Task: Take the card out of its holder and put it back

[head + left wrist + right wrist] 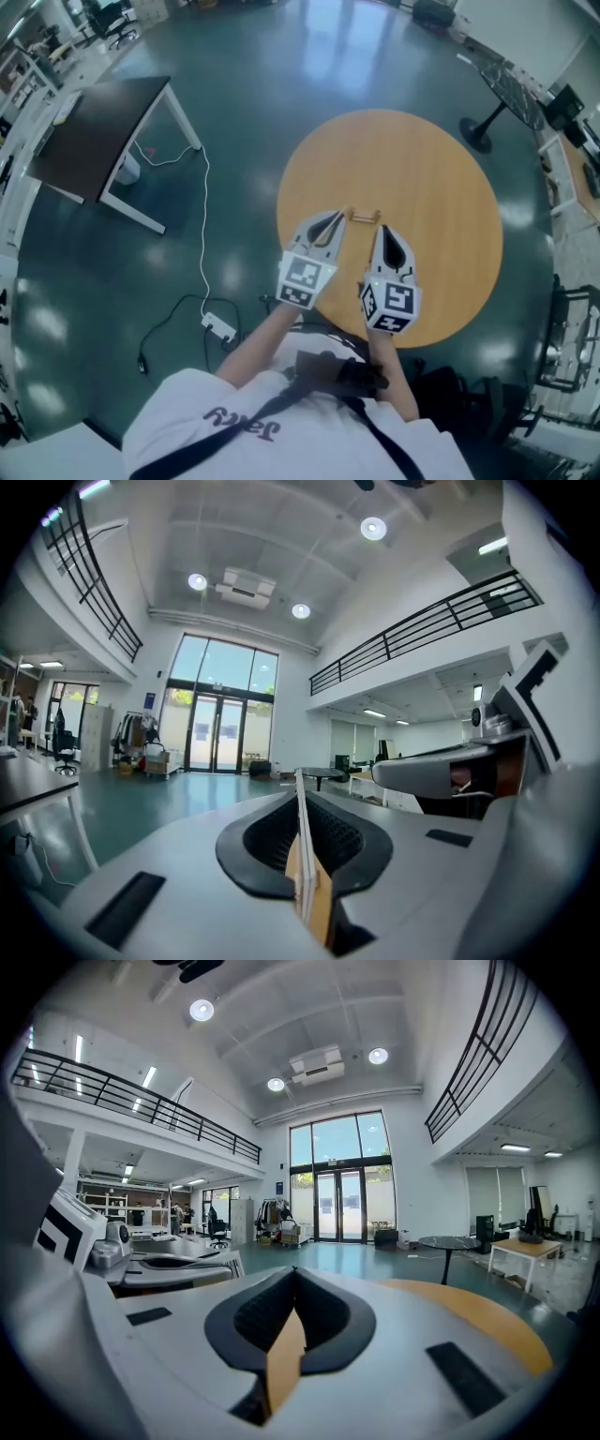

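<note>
2 grippers: above round orange wooden table (431,178)
Left gripper (337,218): clenched on thin white card (300,829), edge-on
Right gripper (382,231): jaws pressed together, nothing between
Small wooden holder (364,216): on table, between the tips

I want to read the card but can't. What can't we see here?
Card face: left gripper view shows only its thin edge, pinched in the left gripper.
Holder: tiny in the head view; absent from both gripper views.
Table, near edge: head view, hidden behind the person's arms.
</note>
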`<state>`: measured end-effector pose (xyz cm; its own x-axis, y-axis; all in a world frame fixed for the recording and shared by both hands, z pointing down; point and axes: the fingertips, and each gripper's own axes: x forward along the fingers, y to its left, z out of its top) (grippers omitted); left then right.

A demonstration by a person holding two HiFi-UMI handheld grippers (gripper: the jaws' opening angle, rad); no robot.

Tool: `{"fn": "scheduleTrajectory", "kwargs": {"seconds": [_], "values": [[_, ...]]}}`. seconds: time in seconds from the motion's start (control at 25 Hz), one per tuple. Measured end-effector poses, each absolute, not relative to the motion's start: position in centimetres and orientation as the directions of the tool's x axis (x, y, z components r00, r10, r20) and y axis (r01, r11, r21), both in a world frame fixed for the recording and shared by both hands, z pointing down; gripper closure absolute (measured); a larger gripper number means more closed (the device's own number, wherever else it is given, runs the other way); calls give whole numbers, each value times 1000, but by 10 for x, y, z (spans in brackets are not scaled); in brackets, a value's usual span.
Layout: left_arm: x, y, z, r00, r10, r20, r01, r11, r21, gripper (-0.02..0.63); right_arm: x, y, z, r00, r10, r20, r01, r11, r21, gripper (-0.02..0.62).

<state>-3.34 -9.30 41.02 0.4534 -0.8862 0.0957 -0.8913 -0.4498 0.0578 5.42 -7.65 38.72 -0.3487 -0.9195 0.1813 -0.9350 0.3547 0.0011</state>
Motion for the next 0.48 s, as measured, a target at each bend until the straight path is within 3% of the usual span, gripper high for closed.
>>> {"fn": "scheduleTrajectory", "kwargs": {"seconds": [0.48], "values": [[-25, -99, 437, 480, -861, 168, -877, -470, 99, 577, 79, -79, 412, -303, -916, 264, -950, 311, -15, 574]]}}
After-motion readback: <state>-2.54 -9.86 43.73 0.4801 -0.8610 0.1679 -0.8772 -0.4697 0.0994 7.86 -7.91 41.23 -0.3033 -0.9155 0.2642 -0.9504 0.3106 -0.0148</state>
